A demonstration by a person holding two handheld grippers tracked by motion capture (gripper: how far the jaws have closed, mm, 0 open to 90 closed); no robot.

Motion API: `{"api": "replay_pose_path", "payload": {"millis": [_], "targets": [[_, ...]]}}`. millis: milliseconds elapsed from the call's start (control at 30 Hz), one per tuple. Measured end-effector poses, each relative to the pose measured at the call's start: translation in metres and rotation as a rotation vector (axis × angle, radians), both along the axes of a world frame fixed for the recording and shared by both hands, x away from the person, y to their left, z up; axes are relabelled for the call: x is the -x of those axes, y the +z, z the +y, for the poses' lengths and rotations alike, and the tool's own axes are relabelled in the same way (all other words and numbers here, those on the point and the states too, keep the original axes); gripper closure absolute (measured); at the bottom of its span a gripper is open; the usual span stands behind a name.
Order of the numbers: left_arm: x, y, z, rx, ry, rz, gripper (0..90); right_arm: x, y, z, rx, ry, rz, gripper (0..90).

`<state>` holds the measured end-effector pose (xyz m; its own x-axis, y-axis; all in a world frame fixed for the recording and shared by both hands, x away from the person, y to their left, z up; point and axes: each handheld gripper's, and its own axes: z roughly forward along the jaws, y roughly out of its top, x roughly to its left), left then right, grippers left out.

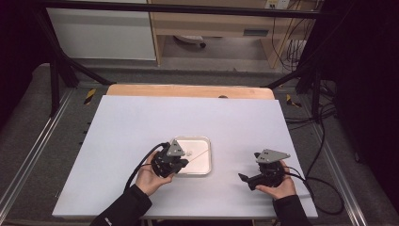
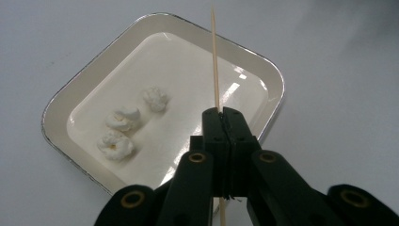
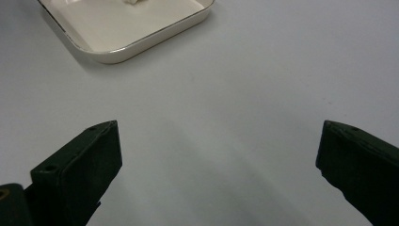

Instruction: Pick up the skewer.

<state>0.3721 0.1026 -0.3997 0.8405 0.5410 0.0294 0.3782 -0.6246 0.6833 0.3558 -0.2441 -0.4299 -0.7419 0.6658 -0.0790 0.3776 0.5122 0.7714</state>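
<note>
The left tool (image 2: 225, 113) has its jaws pressed together on a thin wooden skewer (image 2: 215, 61), which stands out past the jaw tips and reaches across the far rim of a shallow white tray (image 2: 263, 70); a short end of the skewer also shows below the jaws. In the high view the left tool (image 1: 181, 162) hangs at the tray's left edge, the skewer (image 1: 198, 154) slanting over the tray (image 1: 207, 141).

Three pieces of popcorn lie inside the tray, to the left of the skewer in the left gripper view and clear of it: one (image 2: 155, 98) nearest the middle, one (image 2: 123, 117) beside it, and one (image 2: 114, 144) closest to the near rim. They sit close together, and whether they touch each other cannot be told.

The right tool (image 3: 216, 155) has its jaws spread wide with nothing between them, over bare white surface (image 3: 263, 70). In the high view it (image 1: 244, 179) sits well apart from the tray, to the tray's right, held in the person's right hand (image 1: 282, 186). A corner of the tray (image 3: 141, 44) shows at the top of the right gripper view.
</note>
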Motion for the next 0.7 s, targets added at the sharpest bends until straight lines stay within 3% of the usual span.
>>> {"api": "replay_pose_path", "payload": {"millis": [200,433,700], "targets": [[0.002,0.006,-0.008,-0.015,-0.020,-0.001,89.1,0.003,0.007,0.011,0.104,0.046,-0.059,3.0],[0.004,0.012,-0.027,-0.035,-0.062,-0.003,89.1,0.005,0.014,0.024,0.165,0.108,-0.112,4.7],[0.007,0.017,-0.051,-0.062,-0.104,-0.012,89.1,0.008,0.018,0.035,0.272,0.171,-0.178,7.9]]}}
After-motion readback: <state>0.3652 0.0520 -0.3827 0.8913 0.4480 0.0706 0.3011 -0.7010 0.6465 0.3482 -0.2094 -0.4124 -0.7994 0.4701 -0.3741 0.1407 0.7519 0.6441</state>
